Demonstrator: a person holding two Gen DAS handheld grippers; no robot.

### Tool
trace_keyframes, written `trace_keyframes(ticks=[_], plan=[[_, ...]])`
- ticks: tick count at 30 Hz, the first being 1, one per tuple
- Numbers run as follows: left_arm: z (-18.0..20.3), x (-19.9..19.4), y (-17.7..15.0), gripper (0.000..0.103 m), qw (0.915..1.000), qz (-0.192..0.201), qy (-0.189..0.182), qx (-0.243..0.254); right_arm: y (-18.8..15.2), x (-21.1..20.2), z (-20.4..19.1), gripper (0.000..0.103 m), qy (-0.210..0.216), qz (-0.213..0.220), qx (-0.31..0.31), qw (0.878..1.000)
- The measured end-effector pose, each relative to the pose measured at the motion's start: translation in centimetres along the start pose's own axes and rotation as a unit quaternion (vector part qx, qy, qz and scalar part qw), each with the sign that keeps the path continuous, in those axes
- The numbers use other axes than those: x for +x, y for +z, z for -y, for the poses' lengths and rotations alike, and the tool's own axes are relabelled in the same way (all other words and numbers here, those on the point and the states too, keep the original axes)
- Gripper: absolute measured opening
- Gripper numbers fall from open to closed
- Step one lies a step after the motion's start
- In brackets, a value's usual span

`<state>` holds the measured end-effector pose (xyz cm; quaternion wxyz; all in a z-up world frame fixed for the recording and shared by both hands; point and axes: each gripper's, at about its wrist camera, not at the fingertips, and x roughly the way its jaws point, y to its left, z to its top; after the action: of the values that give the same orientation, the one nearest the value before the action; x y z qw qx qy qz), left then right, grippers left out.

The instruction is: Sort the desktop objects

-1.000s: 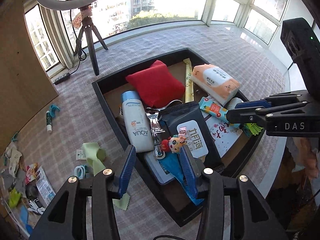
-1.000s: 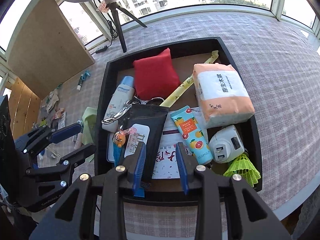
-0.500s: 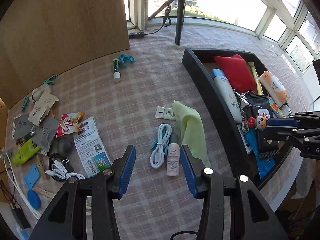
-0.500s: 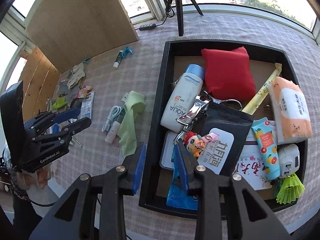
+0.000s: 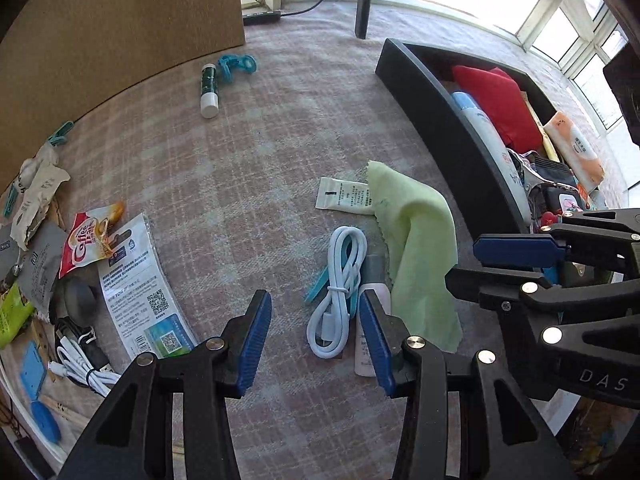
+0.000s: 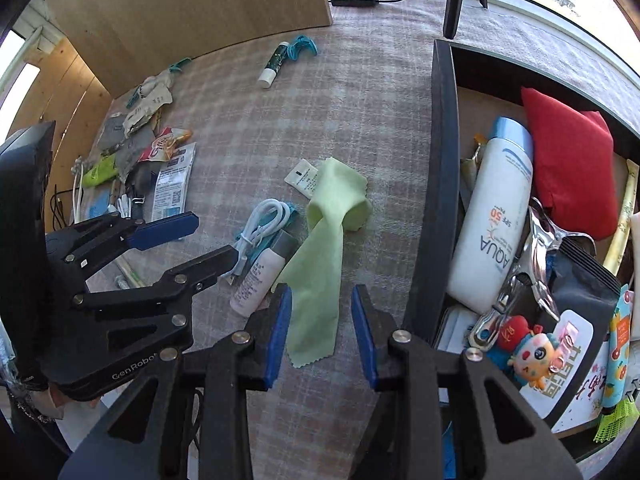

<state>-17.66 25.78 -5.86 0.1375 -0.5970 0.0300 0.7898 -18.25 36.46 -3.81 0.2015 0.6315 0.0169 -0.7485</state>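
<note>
1. The left gripper [image 5: 316, 338] points steeply down over the checked tablecloth [image 5: 256, 184]; its jaws are closing with nothing between the two blue pads, which stand above bare cloth.
2. The right gripper [image 6: 320, 332] also points down, jaws parted and empty, over the lower end of one pale green cloth [image 6: 324, 264].
3. Just beyond the left gripper, at about 1 o'clock from it, lies one coiled white USB cable [image 5: 340, 288], touching one small pink-white bottle [image 6: 260, 276] and one teal clothespin [image 5: 318, 286].
4. Farther at 12 o'clock, one white sachet [image 5: 342, 198] sits partly under the green cloth's upper edge.
5. At 9 o'clock, near the table edge, a litter pile includes one red coffee sachet [image 5: 86, 242], one printed plastic bag [image 5: 138, 292] and a second white cable [image 5: 80, 356].
6. At 3 o'clock from the right gripper, the black tray [image 6: 438, 184] holds one white AQUA sunscreen bottle [image 6: 494, 224], one red cushion [image 6: 572, 164], one metal clip [image 6: 528, 264], one cartoon keychain [image 6: 528, 354] and one black wipes pack [image 6: 576, 300].
7. Farthest, at 11 o'clock, one green glue stick [image 5: 209, 90] lies touching one teal clip [image 5: 236, 65].
</note>
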Motion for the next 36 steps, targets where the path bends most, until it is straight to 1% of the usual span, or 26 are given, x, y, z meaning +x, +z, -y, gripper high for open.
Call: trace_keyframes(ticks=[2, 3, 5, 8, 9, 10, 13, 14, 15, 16, 17, 20, 26, 28, 30, 33, 36], plan=[[0.1, 0.6, 0.3, 0.040, 1.0000, -0.004, 0.001, 0.004, 0.5, 0.8, 0.1, 0.031, -0.006, -0.005, 0.005, 1.000], [-0.1, 0.8, 0.4, 0.040, 1.0000, -0.005, -0.005, 0.003, 0.8, 1.1, 0.1, 0.031, -0.008, -0.007, 0.007, 1.000], [-0.4, 0.8, 0.7, 0.036, 0.9998, -0.004, -0.018, -0.003, 1.3, 1.5, 0.3, 0.031, -0.007, -0.009, 0.011, 1.000], [-0.6, 0.9, 1.0, 0.028, 0.9997, -0.003, -0.025, -0.003, 2.0, 2.3, 0.5, 0.031, -0.007, -0.015, 0.014, 1.000], [-0.7, 0.8, 1.0, 0.022, 0.9996, -0.002, -0.029, -0.003, 2.1, 2.5, 0.6, 0.031, -0.007, -0.017, 0.014, 1.000], [-0.7, 0.8, 1.0, 0.019, 0.9996, -0.002, -0.029, -0.002, 2.2, 2.7, 0.6, 0.031, -0.005, -0.019, 0.014, 1.000], [-0.8, 0.7, 1.0, 0.016, 0.9994, 0.001, -0.034, -0.001, 2.3, 3.2, 0.7, 0.030, 0.001, -0.022, 0.013, 1.000], [-0.9, 0.6, 0.9, 0.015, 0.9993, 0.003, -0.037, -0.003, 2.3, 3.2, 0.7, 0.029, 0.003, -0.021, 0.013, 1.000], [-1.0, 0.4, 0.9, 0.013, 0.9992, 0.006, -0.040, -0.005, 2.3, 3.2, 0.7, 0.024, 0.004, -0.020, 0.013, 1.000], [-1.1, 0.2, 0.9, 0.013, 0.9990, 0.007, -0.043, -0.008, 2.3, 3.2, 0.8, 0.014, 0.006, -0.018, 0.014, 1.000], [-1.3, 0.1, 0.8, 0.013, 0.9988, 0.009, -0.046, -0.011, 2.3, 3.0, 0.8, 0.008, 0.008, -0.016, 0.015, 1.000], [-1.5, -0.5, 0.6, 0.012, 0.9988, 0.014, -0.046, -0.012, 2.2, 2.2, 1.1, 0.004, 0.016, -0.005, 0.018, 1.000], [-2.2, -2.0, 0.2, 0.012, 0.9987, 0.026, -0.041, -0.014, 2.2, 0.2, 1.5, 0.002, 0.032, 0.017, 0.022, 0.999], [-2.4, -2.3, 0.3, 0.012, 0.9988, 0.028, -0.037, -0.015, 2.3, 0.0, 1.6, 0.002, 0.034, 0.018, 0.022, 0.999], [-2.5, -2.6, 0.2, 0.012, 0.9987, 0.032, -0.034, -0.019, 2.3, 0.2, 1.7, 0.003, 0.039, 0.009, 0.024, 0.999], [-2.3, -3.0, 0.2, 0.012, 0.9984, 0.035, -0.038, -0.024, 2.0, 0.1, 1.3, 0.002, 0.034, 0.019, 0.024, 0.999], [-1.7, -4.0, 0.1, 0.012, 0.9981, 0.044, -0.038, -0.021, 1.8, -0.6, 0.9, 0.001, 0.052, 0.022, 0.022, 0.998]])
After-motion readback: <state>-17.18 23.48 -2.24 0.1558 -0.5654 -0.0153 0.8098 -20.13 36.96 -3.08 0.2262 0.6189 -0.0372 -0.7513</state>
